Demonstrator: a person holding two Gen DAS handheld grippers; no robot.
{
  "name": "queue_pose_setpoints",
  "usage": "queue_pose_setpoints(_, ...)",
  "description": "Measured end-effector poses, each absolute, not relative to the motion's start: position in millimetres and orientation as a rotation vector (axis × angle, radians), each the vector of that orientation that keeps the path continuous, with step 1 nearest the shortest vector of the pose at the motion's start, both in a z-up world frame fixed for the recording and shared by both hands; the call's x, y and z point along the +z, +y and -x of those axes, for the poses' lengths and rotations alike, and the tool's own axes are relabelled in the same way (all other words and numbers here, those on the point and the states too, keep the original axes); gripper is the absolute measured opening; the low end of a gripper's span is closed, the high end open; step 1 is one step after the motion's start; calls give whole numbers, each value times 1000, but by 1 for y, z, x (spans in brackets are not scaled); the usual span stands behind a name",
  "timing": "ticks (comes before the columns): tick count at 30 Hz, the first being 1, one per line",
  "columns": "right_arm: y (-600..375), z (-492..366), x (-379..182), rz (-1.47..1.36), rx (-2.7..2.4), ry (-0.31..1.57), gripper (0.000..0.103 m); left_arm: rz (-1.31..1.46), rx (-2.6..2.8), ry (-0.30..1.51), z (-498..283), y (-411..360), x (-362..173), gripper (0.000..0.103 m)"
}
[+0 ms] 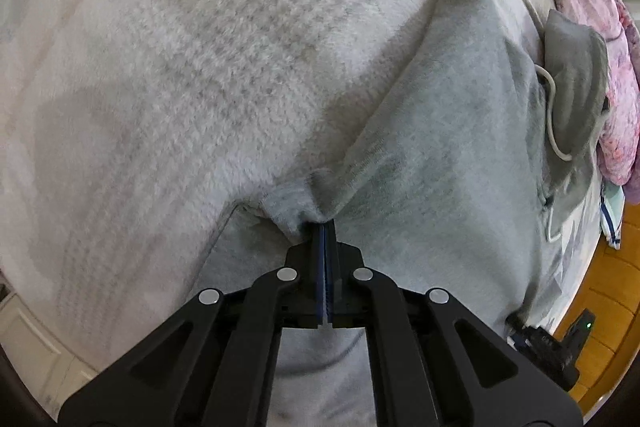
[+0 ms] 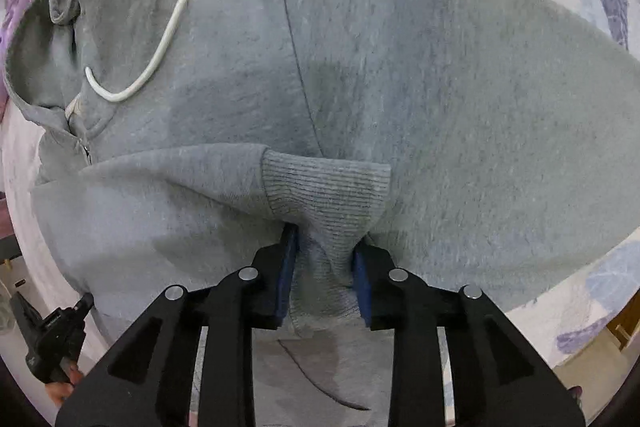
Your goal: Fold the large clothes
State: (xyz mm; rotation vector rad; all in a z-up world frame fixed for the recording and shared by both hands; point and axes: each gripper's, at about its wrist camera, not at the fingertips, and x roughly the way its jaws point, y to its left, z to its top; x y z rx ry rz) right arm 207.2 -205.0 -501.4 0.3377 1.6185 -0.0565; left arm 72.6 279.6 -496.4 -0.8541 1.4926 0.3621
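While both grippers point down at the bed, a grey hoodie point(image 2: 400, 67) lies spread on the pale blanket point(image 1: 180, 87).
The left gripper point(image 1: 325, 227) has its fingers pressed together on a pinch of hoodie edge; the right gripper point(image 2: 326, 251) stands half apart around the ribbed cuff point(image 2: 328, 187), whether pressing I cannot tell. Better to grip the cuff firmly, then carry the sleeve flat across.

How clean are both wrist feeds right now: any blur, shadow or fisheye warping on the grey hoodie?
Left wrist view: the fluffy pale blanket smears softly toward the rim, while the grey fleece hoodie stays readable. Right wrist view: sharper, with the ribbed grey sleeve cuff crisp, a dark shadow above it, and strong fisheye bulging at the edges.
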Motion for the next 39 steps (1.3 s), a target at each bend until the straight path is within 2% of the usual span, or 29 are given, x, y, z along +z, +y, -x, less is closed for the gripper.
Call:
queue_pose_setpoints(1,-203,-206,-494,-329,-62,1596,70,846,339,1489,-76,280,-487,3)
queue_pose_setpoints(3,-204,-199,-468,-265,-104,1525,79,787,290,1495,-91,272,-469,3)
queue_pose_setpoints(5,-202,-190,-452,-254,-86,1467,79,747,247,1464,-103,265,-455,3)
queue_pose_setpoints(6,-200,-186,-445,-248,-74,1431,76,741,230,1453,-110,262,-453,3)
queue_pose_setpoints(7,-195,-185,-441,-238,-47,1393,60,739,196,1438,-121,257,-453,3)
queue_pose_setpoints(8,-190,-184,-442,-229,-29,1385,50,732,169,1425,-133,252,-457,3)
queue_pose_setpoints(9,-186,-183,-454,-225,-24,1413,33,712,160,1418,-145,246,-465,2)
queue_pose_setpoints(10,-183,-191,-469,-234,-24,1446,20,695,163,1428,-155,241,-477,2)
queue_pose_setpoints(13,-187,-188,-509,-270,-39,1494,10,678,181,1472,-168,238,-514,2)
queue_pose_setpoints(17,-186,-185,-496,-274,-47,1504,10,700,168,1467,-168,242,-506,2)
queue_pose_setpoints(18,-186,-184,-491,-291,-42,1509,15,686,172,1474,-166,243,-503,3)
queue_pose_setpoints(20,-184,-184,-480,-306,-22,1503,16,647,172,1488,-168,237,-493,3)
queue_pose_setpoints(21,-182,-184,-473,-300,-17,1497,23,647,163,1490,-169,234,-489,9)
queue_pose_setpoints(22,-181,-182,-462,-281,-25,1486,43,651,146,1493,-169,231,-484,13)
queue_pose_setpoints(24,-179,-178,-441,-274,-28,1446,66,627,142,1492,-170,224,-474,28)
queue_pose_setpoints(27,-178,-175,-419,-270,-21,1414,70,592,142,1474,-168,217,-451,36)
queue_pose_setpoints(39,-171,-147,-321,-286,31,1329,70,491,148,1469,-115,183,-360,36)
